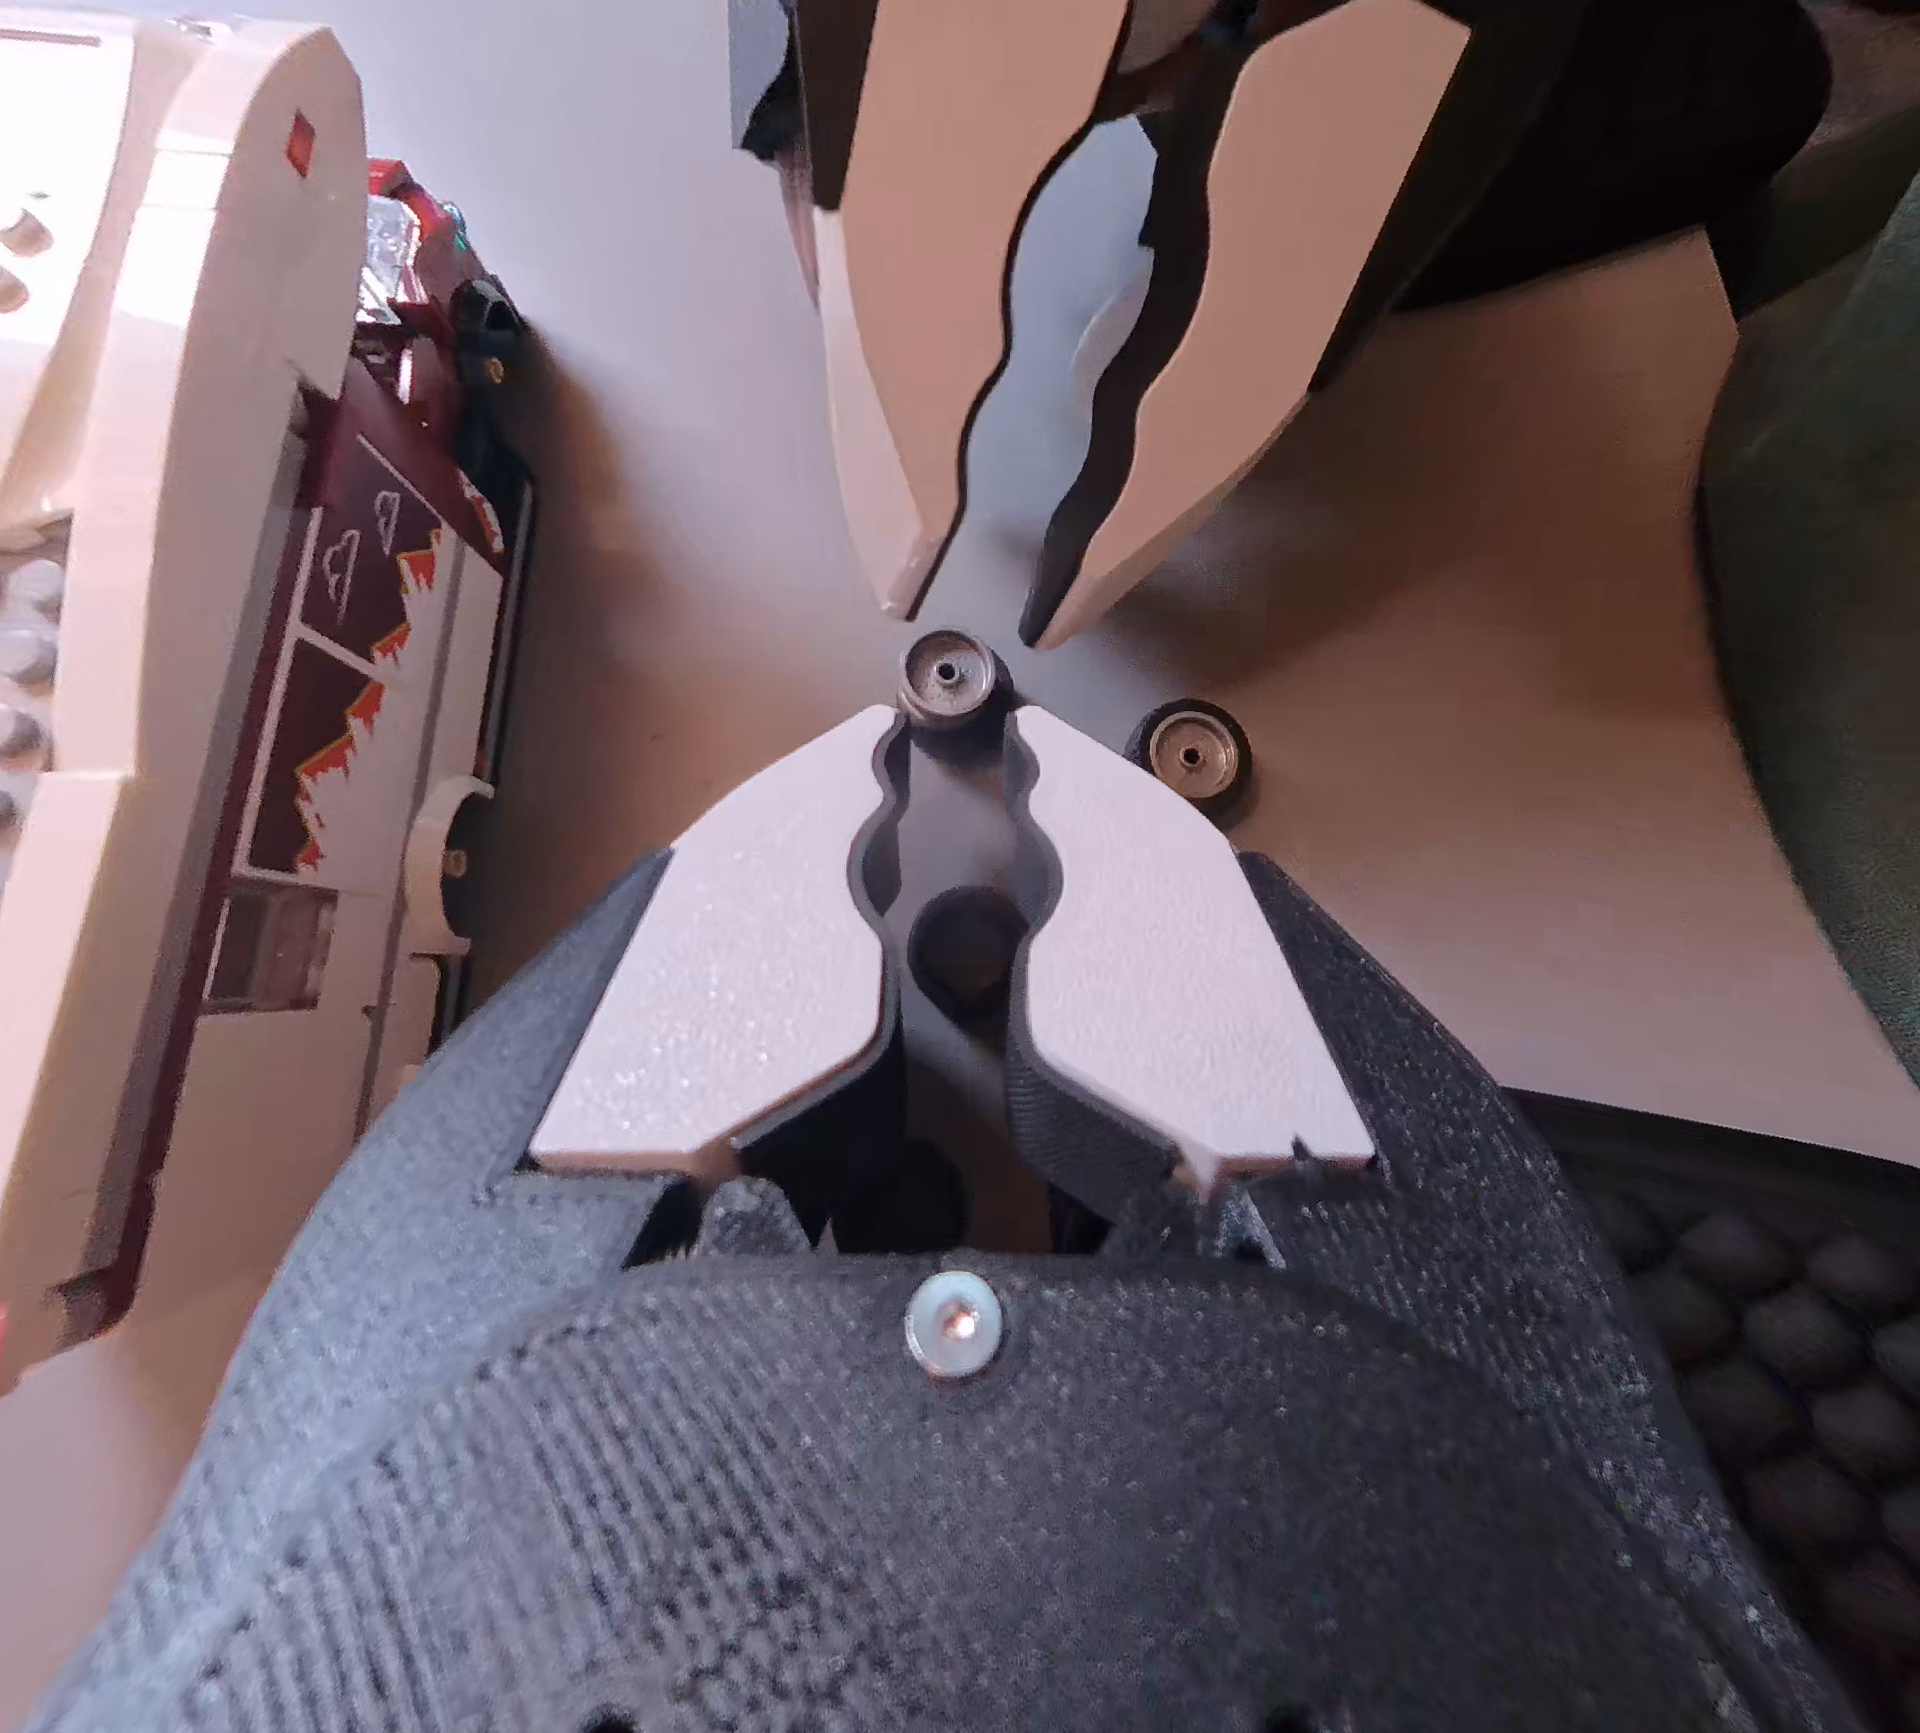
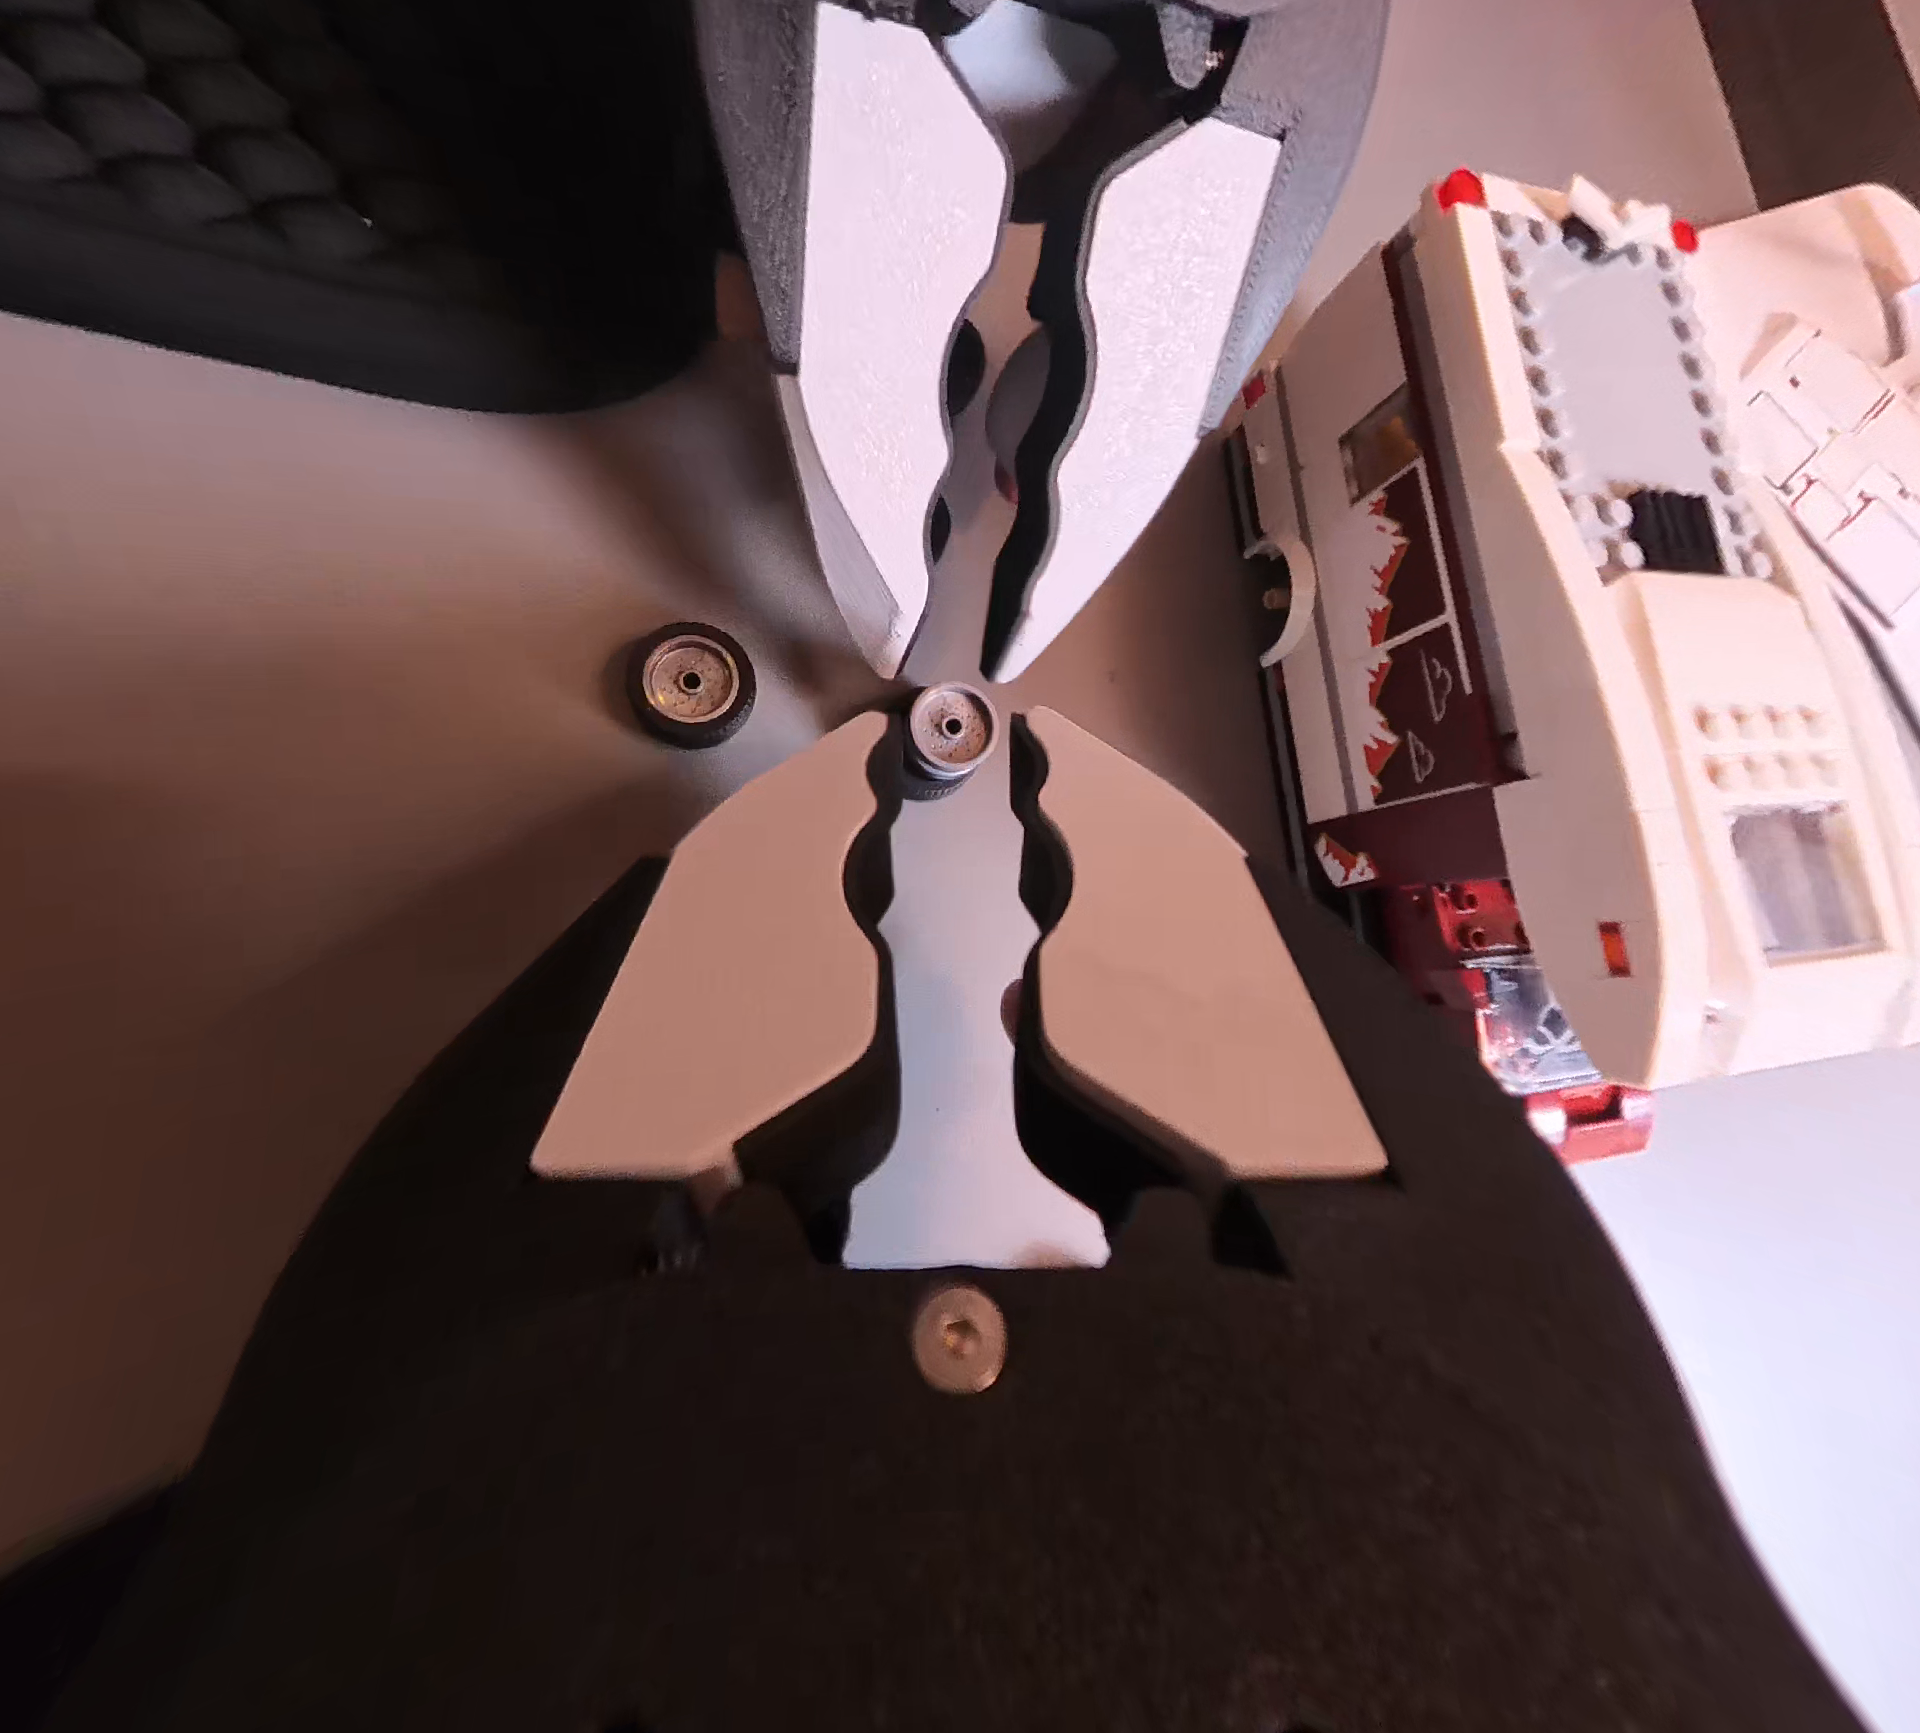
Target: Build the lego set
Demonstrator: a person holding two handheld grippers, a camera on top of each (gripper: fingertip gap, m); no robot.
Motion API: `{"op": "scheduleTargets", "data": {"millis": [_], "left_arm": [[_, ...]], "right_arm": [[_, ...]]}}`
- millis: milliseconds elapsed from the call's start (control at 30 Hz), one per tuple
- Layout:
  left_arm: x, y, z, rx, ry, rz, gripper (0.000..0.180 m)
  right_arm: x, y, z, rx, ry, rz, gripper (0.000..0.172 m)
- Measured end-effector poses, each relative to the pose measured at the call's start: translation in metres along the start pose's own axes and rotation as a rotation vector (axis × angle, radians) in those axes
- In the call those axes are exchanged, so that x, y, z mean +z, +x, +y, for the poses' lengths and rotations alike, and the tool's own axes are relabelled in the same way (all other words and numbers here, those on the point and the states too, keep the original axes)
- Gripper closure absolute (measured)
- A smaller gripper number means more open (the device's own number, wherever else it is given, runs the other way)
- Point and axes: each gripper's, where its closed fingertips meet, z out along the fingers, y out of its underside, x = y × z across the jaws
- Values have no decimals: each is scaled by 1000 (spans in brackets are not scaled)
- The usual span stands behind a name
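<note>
1. Now the left gripper (image 1: 961, 715) has a small silver-hubbed wheel (image 1: 945, 675) right at its tips on the grey table (image 1: 1455, 644); I cannot tell whether it is clamped or merely framed.
2. Opposite, the right gripper (image 2: 956, 727) meets it tip to tip, jaws released, with a clear gap between one finger and the wheel.
3. Just beside lies a second wheel (image 2: 694, 684), flat and untouched.
4. Off to the side sits a white and dark red brick-built van (image 2: 1507, 644).
</note>
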Motion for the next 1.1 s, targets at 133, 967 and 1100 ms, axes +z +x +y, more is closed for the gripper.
{"op": "scheduleTargets", "data": {"millis": [133, 967, 1100], "left_arm": [[3, -1, 3, 23, -15, 1, 154], [15, 0, 9, 204, -45, -62, 157], [15, 0, 10, 196, -33, -55, 157]], "right_arm": [[6, -5, 8, -8, -83, -67, 153], [12, -8, 6, 80, -238, -208, 161], [11, -7, 5, 175, -271, -267, 162]]}}
